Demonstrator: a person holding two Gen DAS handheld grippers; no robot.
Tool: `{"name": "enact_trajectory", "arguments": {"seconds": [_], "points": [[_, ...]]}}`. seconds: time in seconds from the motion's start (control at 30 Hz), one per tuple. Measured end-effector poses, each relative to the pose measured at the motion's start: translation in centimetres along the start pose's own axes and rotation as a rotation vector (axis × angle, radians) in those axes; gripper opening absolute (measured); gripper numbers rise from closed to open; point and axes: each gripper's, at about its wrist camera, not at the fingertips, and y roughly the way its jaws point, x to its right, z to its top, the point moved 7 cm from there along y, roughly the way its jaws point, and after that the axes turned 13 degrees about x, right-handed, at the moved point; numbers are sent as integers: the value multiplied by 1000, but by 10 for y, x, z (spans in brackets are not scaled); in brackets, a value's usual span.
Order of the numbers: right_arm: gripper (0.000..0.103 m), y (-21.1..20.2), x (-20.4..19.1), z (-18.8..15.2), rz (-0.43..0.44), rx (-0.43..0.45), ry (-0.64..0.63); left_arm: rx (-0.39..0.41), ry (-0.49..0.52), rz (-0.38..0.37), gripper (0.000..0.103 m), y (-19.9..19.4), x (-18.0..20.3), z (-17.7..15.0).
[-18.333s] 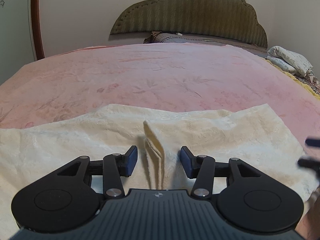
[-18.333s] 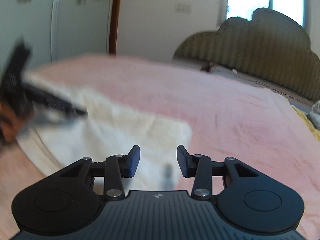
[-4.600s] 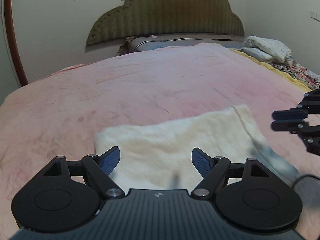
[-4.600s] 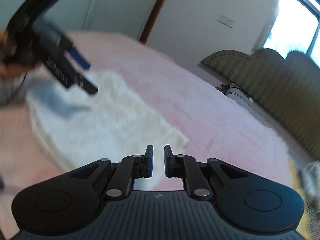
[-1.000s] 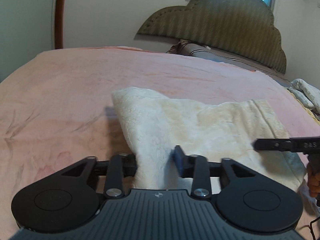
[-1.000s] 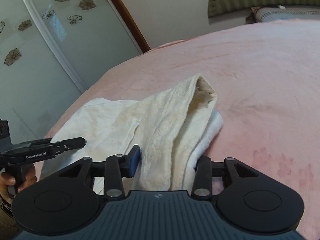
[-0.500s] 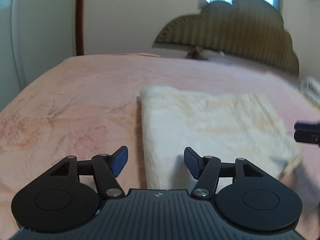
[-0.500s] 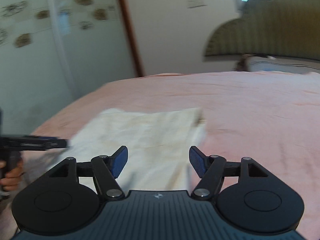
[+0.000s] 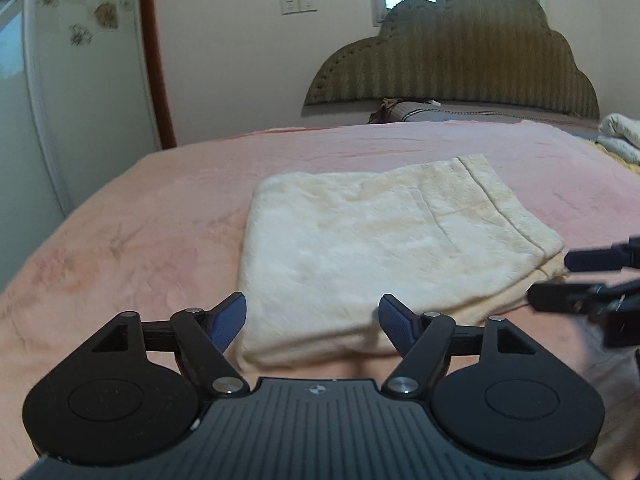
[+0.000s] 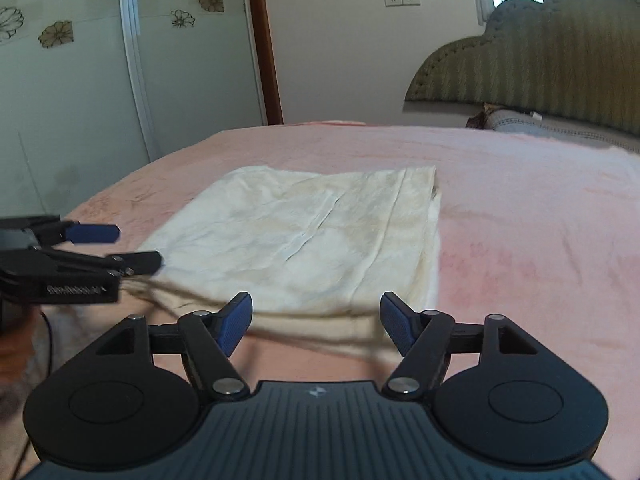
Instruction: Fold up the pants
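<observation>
Whereas a second earlier both grippers were clamped on raised cloth, the left gripper and right gripper now stand with jaws wide apart and empty, hovering just short of the near edge of the cream pants. Released, the garment lies flat as a compact, layered rectangle on the pink bedspread, its edges roughly aligned; the last fold therefore appears laid down, and the task is judged complete or nearly so, with only smoothing possibly left. From the left wrist view, the stacked layers at the garment's right corner and a pile of pale bedding at far right are visible. Only the right wrist view shows the flower-patterned wardrobe doors and the left gripper from the side, its fingers spread beside the garment's left edge.
</observation>
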Motion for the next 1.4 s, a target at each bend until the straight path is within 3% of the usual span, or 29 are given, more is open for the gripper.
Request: {"name": "enact_trajectory", "arguments": {"seconds": [0.1, 0.2, 0.33, 0.43, 0.73, 1.03, 1.13, 1.3, 1.4], "points": [[83, -4, -15, -13, -11, -25, 25, -42, -37, 30, 86, -4, 6, -18], [90, -6, -25, -23, -38, -51, 23, -105, -36, 28, 86, -4, 5, -33], [95, -14, -32, -31, -101, -45, 4, -119, -70, 69, 97, -4, -10, -41], [102, -16, -29, -38, -129, -49, 32, -135, -111, 70, 99, -1, -16, -44], [103, -16, -15, -53, -141, -60, 115, -134, -88, 82, 102, 0, -14, -43], [103, -6, -25, -57, -185, -118, -16, -144, -96, 87, 103, 1, -16, -45], [103, -11, -23, -53, -190, -113, 45, -135, -110, 100, 103, 0, -16, -46], [103, -27, -23, -28, -106, -70, 259, -135, -129, 90, 103, 0, -18, -48], [103, -34, -29, -15, -122, -41, 250, -137, -123, 93, 103, 0, -17, -47]]}}
